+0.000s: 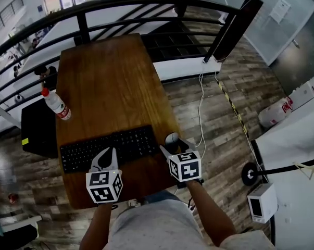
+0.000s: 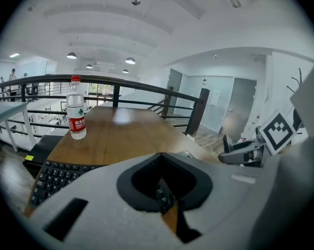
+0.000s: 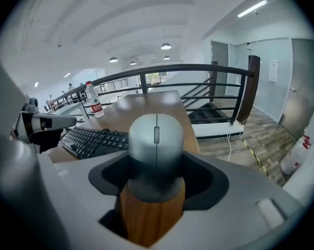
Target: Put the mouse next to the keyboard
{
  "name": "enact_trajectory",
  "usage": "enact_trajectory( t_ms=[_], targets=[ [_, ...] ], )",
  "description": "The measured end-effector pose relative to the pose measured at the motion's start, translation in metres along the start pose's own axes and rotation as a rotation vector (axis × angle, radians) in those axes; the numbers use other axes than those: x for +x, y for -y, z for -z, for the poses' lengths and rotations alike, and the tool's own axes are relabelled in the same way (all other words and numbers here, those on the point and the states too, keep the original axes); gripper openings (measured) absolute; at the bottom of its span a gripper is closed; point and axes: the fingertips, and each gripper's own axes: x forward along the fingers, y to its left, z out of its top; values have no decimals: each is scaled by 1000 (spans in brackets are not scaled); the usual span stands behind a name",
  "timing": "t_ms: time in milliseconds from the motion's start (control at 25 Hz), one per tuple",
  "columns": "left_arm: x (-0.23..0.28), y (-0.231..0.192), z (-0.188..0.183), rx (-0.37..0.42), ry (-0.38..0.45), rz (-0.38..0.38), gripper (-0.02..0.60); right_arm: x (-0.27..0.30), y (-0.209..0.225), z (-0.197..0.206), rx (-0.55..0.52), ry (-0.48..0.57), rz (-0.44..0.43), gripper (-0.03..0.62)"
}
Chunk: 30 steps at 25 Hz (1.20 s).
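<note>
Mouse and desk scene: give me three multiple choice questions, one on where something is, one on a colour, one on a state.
1. Where does the water bottle stand?
A. On the table, near its left edge, beyond the keyboard
B. On the floor
C. On top of the keyboard

2. What colour is the bottle's cap?
A. Blue
B. White
C. Red

3. What sits between the jaws of the right tool?
A. Nothing
B. The mouse
C. The bottle

Answers:
1. A. The head view shows the bottle upright on the wood by the left edge, past the keyboard.
2. C. The cap shows red in the head view and the left gripper view.
3. B. The right gripper view shows the grey mouse held between the two jaws.
</note>
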Motion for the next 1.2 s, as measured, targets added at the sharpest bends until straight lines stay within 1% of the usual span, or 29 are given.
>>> enact_trajectory(
  t_ms=[240,560,760,1000,1200],
  targets=[
    [26,2,-9,3,-21,-5,-5,27,22,2,7,-93,10,301],
    [41,-3,-12,-16,-36,-37,-5,54,36,18,-5,-189,-6,301],
    [45,-7,-15,-17,-38,-48,-5,57,34,17,-1,-254,0,301],
    [42,-19,-14,-32,-41,-76,-5,70,28,22,-12,-302,-14,301],
    [38,-26,-11,-44,-39,-97,-5,79,26,23,-9,-320,-15,302]
  ],
)
